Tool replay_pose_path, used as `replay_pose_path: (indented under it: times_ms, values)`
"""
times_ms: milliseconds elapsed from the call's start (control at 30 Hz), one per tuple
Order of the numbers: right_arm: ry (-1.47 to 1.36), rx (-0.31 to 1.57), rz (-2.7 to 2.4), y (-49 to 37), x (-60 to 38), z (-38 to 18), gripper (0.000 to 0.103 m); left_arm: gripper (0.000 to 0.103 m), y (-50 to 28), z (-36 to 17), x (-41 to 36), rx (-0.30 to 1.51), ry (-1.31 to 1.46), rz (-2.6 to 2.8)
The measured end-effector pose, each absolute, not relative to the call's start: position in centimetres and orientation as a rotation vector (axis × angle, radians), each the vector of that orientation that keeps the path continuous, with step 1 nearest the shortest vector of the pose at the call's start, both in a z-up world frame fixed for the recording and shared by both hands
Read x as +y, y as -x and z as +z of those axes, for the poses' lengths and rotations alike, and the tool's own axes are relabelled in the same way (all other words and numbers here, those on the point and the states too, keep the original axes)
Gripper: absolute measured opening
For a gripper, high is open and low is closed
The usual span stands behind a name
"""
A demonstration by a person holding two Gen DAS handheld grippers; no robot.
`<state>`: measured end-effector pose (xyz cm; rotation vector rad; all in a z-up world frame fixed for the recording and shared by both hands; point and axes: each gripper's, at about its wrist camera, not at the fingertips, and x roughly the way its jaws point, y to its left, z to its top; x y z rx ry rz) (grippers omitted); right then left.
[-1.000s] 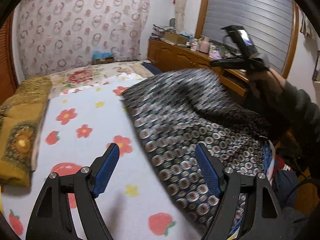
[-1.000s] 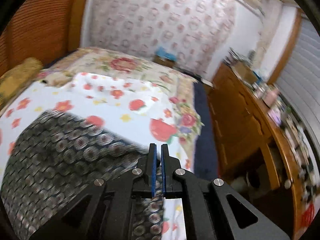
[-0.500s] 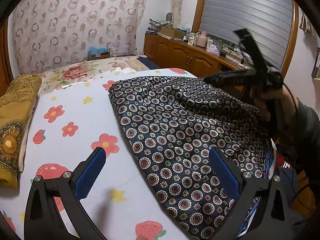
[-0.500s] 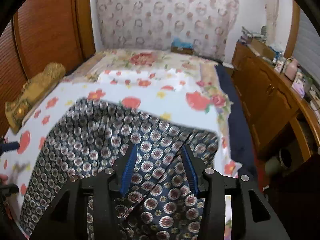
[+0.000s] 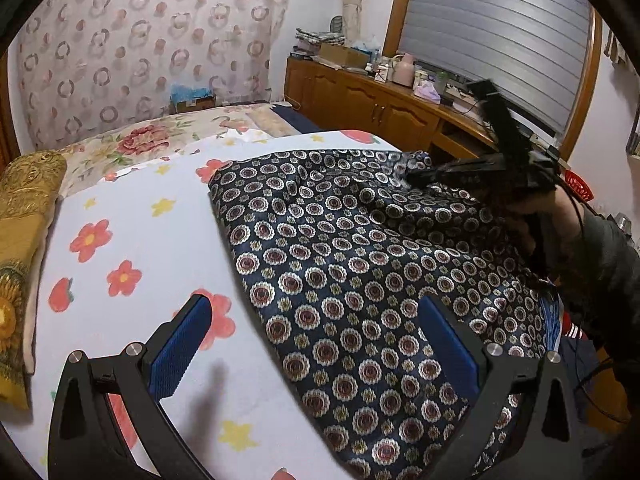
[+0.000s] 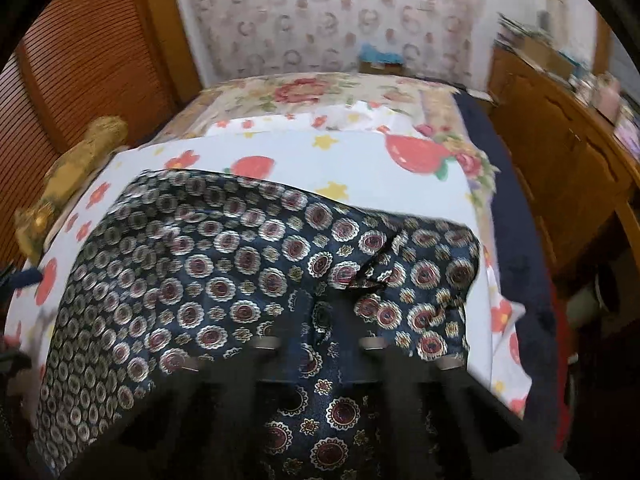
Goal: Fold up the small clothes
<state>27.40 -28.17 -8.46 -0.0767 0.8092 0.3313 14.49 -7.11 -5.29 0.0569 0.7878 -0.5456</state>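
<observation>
Cloth of dark blue with a medallion print, the garment [image 5: 360,272] lies spread across the right part of the bed [image 5: 160,232], over the flowered sheet, its near end trailing off the bed's edge. The left tongs [image 5: 316,344] hover just above its near left border, jaws wide apart and holding nothing. The right tongs [image 5: 424,178] sit low at the garment's far right corner; the right wrist view is blurred and fabric lies over the fingers, so whether they are open or pinching cannot be told. Judging from this, the step in hand is laying the piece flat and taking hold for a first fold (nothing is folded over yet). Next, the left tongs would need to drop onto the near edge and close on it.
</observation>
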Motion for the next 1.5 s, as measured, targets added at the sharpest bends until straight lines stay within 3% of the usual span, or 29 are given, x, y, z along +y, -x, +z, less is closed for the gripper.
replay_pose_path:
  times_ms: [333, 467, 533, 1000, 1067, 1133, 1200, 1500]
  values:
    - [0.106, 0.757, 0.221, -29.0, -32.9, -6.0, 0.002, 0.103, -15.1, -5.5, -8.2, 0.811, -0.069, -0.55]
    - [0.116, 0.734, 0.191, -27.2, -32.2, -5.2, 0.02, 0.103, -14.6, -6.1, -8.2, 0.83, -0.071, -0.54]
    - [0.127, 0.723, 0.176, -25.8, -31.3, -5.3, 0.036, 0.103, -14.0, -6.2, -8.3, 0.834, -0.073, -0.536]
    - [0.109, 0.811, 0.238, -13.2, -29.6, -9.2, 0.037, 0.103, -11.1, -5.7, -7.5, 0.833, -0.07, -0.525]
    - [0.096, 0.812, 0.262, -12.6, -30.0, -9.6, 0.037, 0.103, -11.0, -5.9, -7.7, 0.844, -0.07, -0.529]
    - [0.097, 0.805, 0.281, -12.3, -30.2, -9.6, 0.014, 0.103, -10.9, -6.0, -8.2, 0.848, -0.077, -0.533]
    - [0.103, 0.779, 0.308, -11.6, -30.3, -9.5, 0.004, 0.103, -10.7, -6.0, -8.6, 0.843, -0.079, -0.536]
    - [0.073, 0.743, 0.255, -9.2, -32.3, -8.7, 0.002, 0.102, -10.4, -6.1, -9.0, 0.857, -0.078, -0.538]
